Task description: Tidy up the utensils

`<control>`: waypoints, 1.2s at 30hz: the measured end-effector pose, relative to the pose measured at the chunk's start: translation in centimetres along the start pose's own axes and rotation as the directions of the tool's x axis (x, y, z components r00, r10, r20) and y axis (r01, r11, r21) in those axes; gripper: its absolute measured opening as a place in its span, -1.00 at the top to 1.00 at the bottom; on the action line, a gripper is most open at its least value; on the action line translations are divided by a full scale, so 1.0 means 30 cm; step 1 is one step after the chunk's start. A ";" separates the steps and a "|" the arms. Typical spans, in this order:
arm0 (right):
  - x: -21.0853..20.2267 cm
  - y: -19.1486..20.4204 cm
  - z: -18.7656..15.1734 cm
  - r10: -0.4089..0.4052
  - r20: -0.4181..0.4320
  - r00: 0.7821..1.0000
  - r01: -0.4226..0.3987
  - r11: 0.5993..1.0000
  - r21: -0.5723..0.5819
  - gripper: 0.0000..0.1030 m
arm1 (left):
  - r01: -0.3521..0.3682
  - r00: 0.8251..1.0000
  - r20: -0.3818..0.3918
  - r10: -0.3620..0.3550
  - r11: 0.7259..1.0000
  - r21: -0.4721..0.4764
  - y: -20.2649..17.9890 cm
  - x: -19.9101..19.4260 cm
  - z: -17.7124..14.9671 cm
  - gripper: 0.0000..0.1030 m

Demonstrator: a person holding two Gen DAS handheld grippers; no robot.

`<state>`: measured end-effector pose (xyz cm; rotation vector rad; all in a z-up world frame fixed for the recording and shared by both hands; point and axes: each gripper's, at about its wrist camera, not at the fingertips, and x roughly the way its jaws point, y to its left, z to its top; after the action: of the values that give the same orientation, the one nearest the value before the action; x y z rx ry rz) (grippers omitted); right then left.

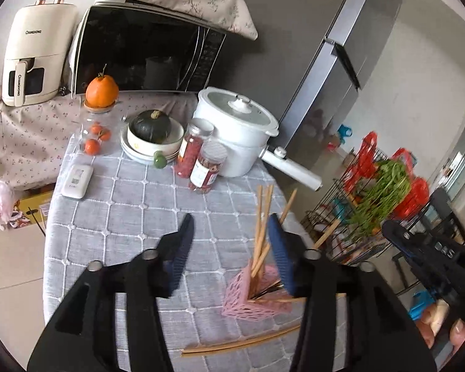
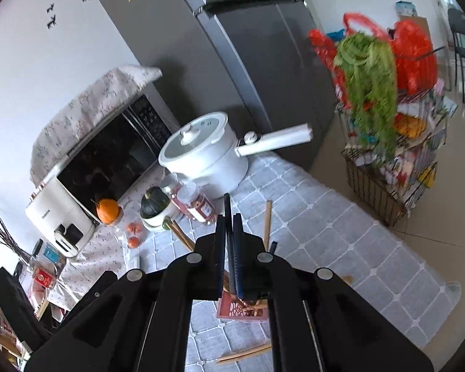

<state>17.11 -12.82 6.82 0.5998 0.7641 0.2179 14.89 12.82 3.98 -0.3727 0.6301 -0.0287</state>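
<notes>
1. The pink holder [image 1: 253, 294] is a small box of openwork plastic lattice. It stands on the grey checked tablecloth [image 1: 133, 204] near the table's front edge, with one corner turned toward the left wrist camera.
2. A bundle of wooden chopsticks [image 1: 261, 232] stands in the holder, pale tan and thin, leaning and fanning out above its rim.
3. Two more loose chopsticks [image 1: 241, 342] lie flat on the cloth just in front of the holder, side by side.
4. The left gripper [image 1: 232, 238] has its jaws apart and nothing is clamped between them. Its right blue-padded finger is close beside the standing chopsticks; whether it touches them cannot be told.
5. The right gripper [image 2: 229, 226] has its jaws together on a dark, thin stick [image 2: 227, 214] that juts out past the fingertips. In the right wrist view the holder [image 2: 232, 310] shows directly below the fingers.
6. Farther back on the table are a white pot [image 1: 235, 130] with a long handle, two red-filled jars [image 1: 201, 155], and a bowl [image 1: 155, 142] holding a dark green squash.
</notes>
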 end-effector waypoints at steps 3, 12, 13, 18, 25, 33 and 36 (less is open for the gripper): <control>0.045 0.006 -0.025 -0.022 -0.008 1.000 0.022 1.000 -0.015 0.84 | -0.031 1.000 0.006 0.031 0.999 0.033 -0.008 0.002 -0.021 0.03; -0.072 -0.014 -0.131 -0.115 0.066 0.991 0.121 0.989 -0.090 -0.12 | -0.045 0.999 -0.003 0.045 0.993 0.108 -0.049 -0.029 -0.094 -0.60; -0.090 -0.026 -0.146 -0.124 0.083 0.989 0.132 0.987 -0.087 -0.39 | -0.043 0.999 -0.025 0.046 0.991 0.127 -0.059 -0.026 -0.117 -0.74; -0.171 -0.091 -0.263 -0.219 0.128 0.967 0.233 0.966 -0.111 -0.74 | -0.039 0.993 -0.103 0.062 0.977 0.211 -0.087 -0.005 -0.221 -0.83; -0.193 -0.168 -0.409 -0.275 0.062 0.959 0.282 0.936 -0.209 -0.87 | -0.011 0.971 -0.225 0.074 0.963 0.269 -0.066 0.047 -0.320 -0.86; -0.076 -0.402 -0.557 -0.301 -0.267 0.915 0.293 0.953 -0.072 -0.87 | 0.073 0.867 -0.492 0.082 0.955 0.287 0.018 0.246 -0.437 -0.86; -0.032 -0.502 -0.575 -0.194 -0.395 0.898 0.258 0.959 0.116 -0.87 | 0.089 0.824 -0.562 0.077 0.961 0.263 0.061 0.307 -0.474 -0.76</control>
<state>3.87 -18.04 -11.14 0.6271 1.2314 0.0530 13.94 8.53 -12.50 -0.0814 1.2065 -0.2418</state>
